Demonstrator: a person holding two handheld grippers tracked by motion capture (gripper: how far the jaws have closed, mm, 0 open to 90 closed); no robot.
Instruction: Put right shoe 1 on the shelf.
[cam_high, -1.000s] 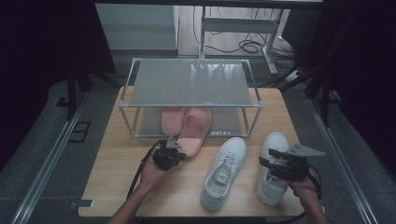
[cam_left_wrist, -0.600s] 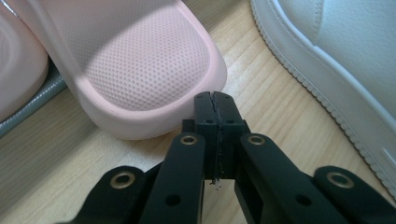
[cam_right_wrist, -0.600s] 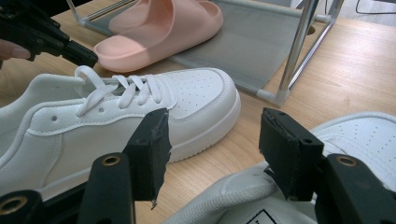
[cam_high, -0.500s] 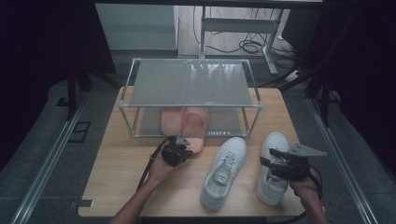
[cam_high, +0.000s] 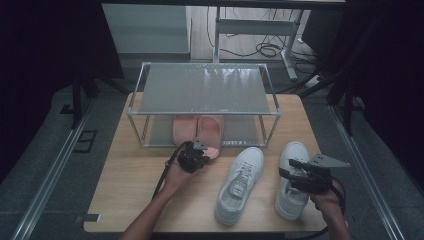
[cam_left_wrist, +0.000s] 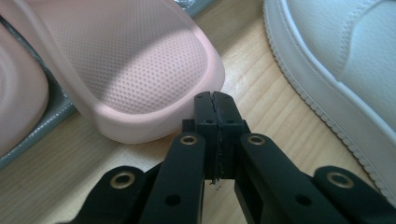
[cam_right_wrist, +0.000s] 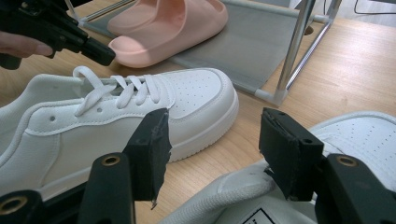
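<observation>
Left gripper view shows my left claw (cam_left_wrist: 215, 100), pressed together, nudging the pink slipper (cam_left_wrist: 140, 70) heel to push it under the rack (cam_high: 200, 90).

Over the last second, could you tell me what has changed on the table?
The left gripper, jaws shut and empty, has slid rightward along the rack's front to the heel of the right pink slipper, which now lies straighter beside its mate. The right gripper still hovers open over the right white sneaker; the left white sneaker and the rack are unchanged.
</observation>
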